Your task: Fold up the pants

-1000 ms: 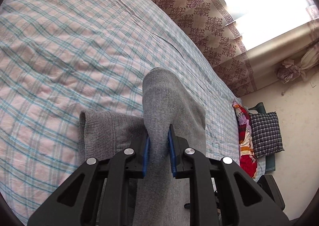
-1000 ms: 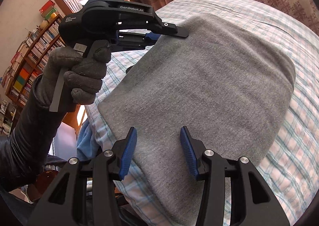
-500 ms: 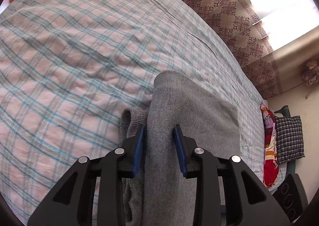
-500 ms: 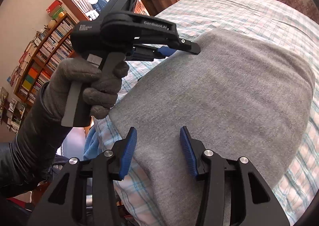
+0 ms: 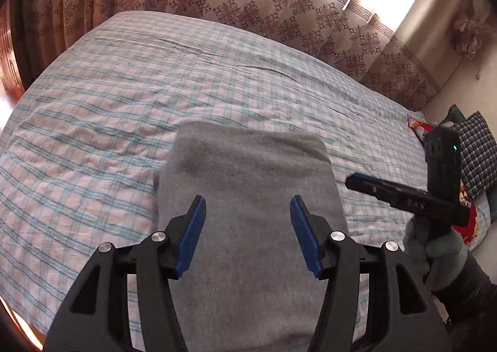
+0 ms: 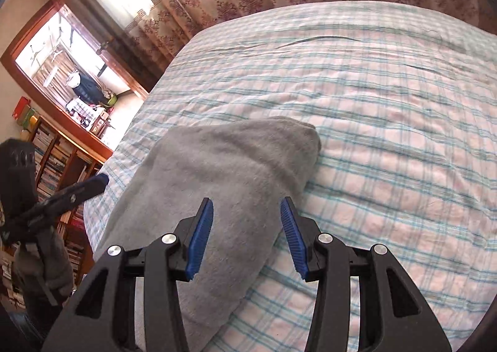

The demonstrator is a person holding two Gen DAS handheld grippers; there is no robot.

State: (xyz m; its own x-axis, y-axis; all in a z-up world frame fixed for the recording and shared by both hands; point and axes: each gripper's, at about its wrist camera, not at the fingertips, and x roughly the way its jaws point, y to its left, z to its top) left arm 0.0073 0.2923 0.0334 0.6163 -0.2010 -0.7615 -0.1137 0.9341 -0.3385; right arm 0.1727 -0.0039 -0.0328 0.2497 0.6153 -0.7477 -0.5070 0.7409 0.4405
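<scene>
The grey pants (image 5: 248, 196) lie folded into a thick rectangle on the plaid bed sheet (image 5: 108, 103). My left gripper (image 5: 248, 235) is open and empty, held just above the near part of the fold. My right gripper (image 6: 247, 238) is open and empty, above the right edge of the pants (image 6: 223, 172). The right gripper also shows at the right of the left wrist view (image 5: 403, 196), beside the fold. The left gripper shows at the left of the right wrist view (image 6: 71, 193).
The sheet (image 6: 388, 103) spreads wide behind and to the sides of the pants. Patterned curtains (image 5: 248, 4) hang behind the bed. A checked cushion (image 5: 475, 153) lies at the right. Bookshelves (image 6: 56, 159) stand left of the bed.
My left gripper has let go of the pants and opened wide, then pulled back. The fold now lies flat. My right gripper has swung round to face the bed.
</scene>
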